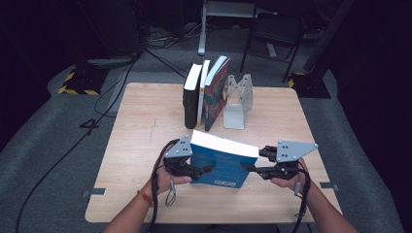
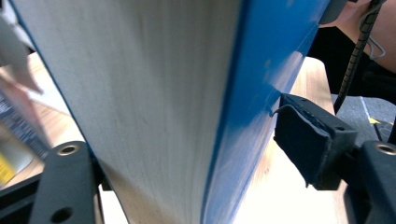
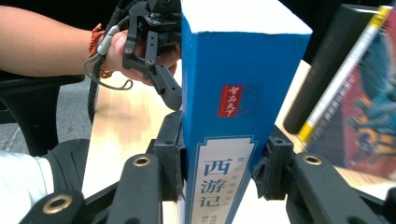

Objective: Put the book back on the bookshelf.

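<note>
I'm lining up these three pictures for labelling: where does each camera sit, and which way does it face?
High view: above the person's side, looking forward and down at the wooden table; forearms, both hand-held grippers.
Left gripper view: on the left hand-held gripper, facing the page edge of the thick blue book.
Right gripper view: on the right hand-held gripper, facing the book's spine.
Shared: the book.

1. Blue book: top and bottom cut off by the frame in the left gripper view; its far cover is hidden behind the page block.
2. Left gripper: the near-side jaw's pad is hidden behind the book, so contact there cannot be told.
3. Standing books: cut off at the right edge in the right gripper view; titles blurred.
4. Blue book's cover label: too small to read from above.
5. Forearms: cut off at the bottom edge in the high view.
</note>
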Motion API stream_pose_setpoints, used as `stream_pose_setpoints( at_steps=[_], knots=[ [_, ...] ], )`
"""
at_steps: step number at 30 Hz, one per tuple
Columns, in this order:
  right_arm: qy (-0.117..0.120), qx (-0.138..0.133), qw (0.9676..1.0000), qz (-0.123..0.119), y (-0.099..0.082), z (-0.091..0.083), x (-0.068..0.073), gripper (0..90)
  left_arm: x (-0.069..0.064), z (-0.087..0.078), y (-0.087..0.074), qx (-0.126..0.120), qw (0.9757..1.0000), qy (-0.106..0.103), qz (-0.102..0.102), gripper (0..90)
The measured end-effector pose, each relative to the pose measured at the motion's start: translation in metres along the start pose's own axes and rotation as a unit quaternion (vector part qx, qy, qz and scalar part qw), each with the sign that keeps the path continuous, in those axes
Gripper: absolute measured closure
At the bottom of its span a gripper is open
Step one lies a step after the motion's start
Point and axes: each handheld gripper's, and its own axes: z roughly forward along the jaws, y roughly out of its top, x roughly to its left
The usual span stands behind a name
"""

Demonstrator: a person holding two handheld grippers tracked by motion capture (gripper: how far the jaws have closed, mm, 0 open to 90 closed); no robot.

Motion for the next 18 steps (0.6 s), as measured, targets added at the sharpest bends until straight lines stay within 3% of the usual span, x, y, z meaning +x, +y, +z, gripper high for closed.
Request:
stream_pose_setpoints(
  at_steps=[4,10,14,18],
  knots=[
    [-0.014,0.006,0.9999,0.004,-0.005,-0.018,0.001,60.3,0.001,0.018,0.007,-0.001,0.9998,-0.017,0.007,23.2],
    [-0.023,0.019,0.9994,0.018,-0.005,-0.025,0.0,59.6,0.002,0.024,0.005,0.01,0.9999,-0.011,0.006,19.1],
    [-0.023,0.014,0.9992,0.029,0.005,-0.025,0.0,57.0,0.001,0.02,-0.006,0.053,0.9985,0.011,0.009,20.0],
    [-0.018,0.034,0.9988,0.03,0.017,-0.019,0.001,55.8,0.001,0.01,-0.025,0.088,0.9957,0.026,-0.004,24.4]
  ],
)
